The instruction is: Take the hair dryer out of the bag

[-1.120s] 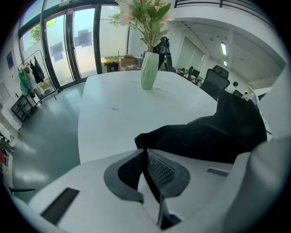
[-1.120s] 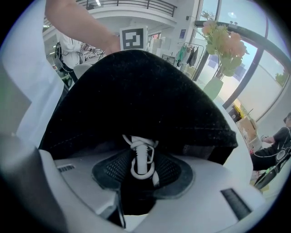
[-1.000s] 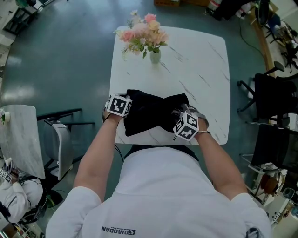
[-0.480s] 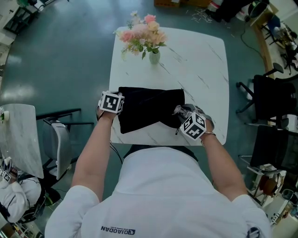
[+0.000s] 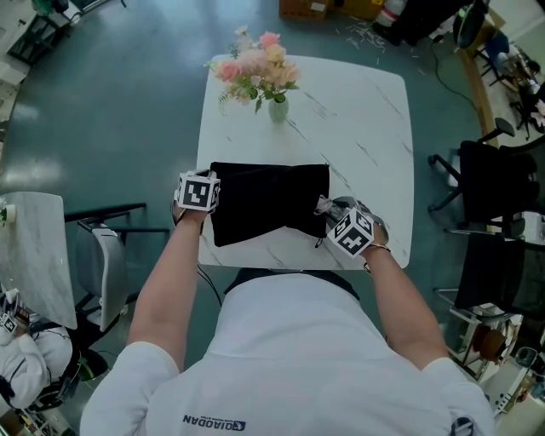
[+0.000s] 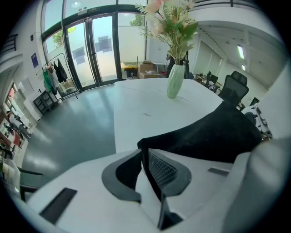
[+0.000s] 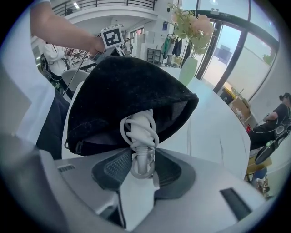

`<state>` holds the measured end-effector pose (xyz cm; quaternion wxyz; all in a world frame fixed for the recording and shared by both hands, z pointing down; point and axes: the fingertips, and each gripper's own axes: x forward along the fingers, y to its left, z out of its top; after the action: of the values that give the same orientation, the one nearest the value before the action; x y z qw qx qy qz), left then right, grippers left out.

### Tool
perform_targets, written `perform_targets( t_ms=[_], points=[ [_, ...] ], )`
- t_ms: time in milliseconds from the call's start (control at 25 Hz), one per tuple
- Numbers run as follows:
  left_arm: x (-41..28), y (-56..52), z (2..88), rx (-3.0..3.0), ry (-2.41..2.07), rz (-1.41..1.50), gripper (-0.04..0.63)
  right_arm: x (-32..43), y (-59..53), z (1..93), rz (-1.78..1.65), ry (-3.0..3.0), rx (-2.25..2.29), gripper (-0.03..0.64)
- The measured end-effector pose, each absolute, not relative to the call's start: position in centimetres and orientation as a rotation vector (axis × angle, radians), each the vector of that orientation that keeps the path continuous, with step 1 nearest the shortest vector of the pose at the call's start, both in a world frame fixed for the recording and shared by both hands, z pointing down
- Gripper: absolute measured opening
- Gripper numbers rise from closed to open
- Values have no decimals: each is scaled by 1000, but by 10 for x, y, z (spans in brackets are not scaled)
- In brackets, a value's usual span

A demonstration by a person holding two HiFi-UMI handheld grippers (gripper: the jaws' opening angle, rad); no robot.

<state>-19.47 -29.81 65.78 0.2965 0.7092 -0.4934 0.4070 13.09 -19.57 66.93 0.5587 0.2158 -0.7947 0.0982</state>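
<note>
Black bag (image 5: 268, 203): flatter than earlier, shifted left. Left gripper (image 6: 142, 152): jaws just eased apart at its corner. Right gripper (image 7: 144, 164): I see it clamped on hair dryer (image 7: 138, 129).

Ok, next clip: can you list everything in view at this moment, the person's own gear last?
table: one, white marbled, centre
vase of flowers: one, pale green vase, pink and cream blooms, table's far left
bag: one, black, on the table's near edge between the grippers
hair dryer: one, white, cord wound round it; only the part poking from the bag's mouth shows
office chairs: two, black, floor right of the table
chair: one, white, floor left of the table
cardboard boxes: a few, brown, floor beyond the table
left gripper: fingers just been opening, narrow gap with nothing seen in it, bag's corner at the tips
right gripper: fingers shut on the hair dryer
</note>
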Motion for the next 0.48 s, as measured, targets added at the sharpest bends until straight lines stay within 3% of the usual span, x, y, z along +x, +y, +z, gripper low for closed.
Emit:
perform_targets(
  t_ms=[480],
  points=[
    [-194,-236,626,1969,-1203,989,103,133,-195,672,230,-1862,486,170]
  ],
)
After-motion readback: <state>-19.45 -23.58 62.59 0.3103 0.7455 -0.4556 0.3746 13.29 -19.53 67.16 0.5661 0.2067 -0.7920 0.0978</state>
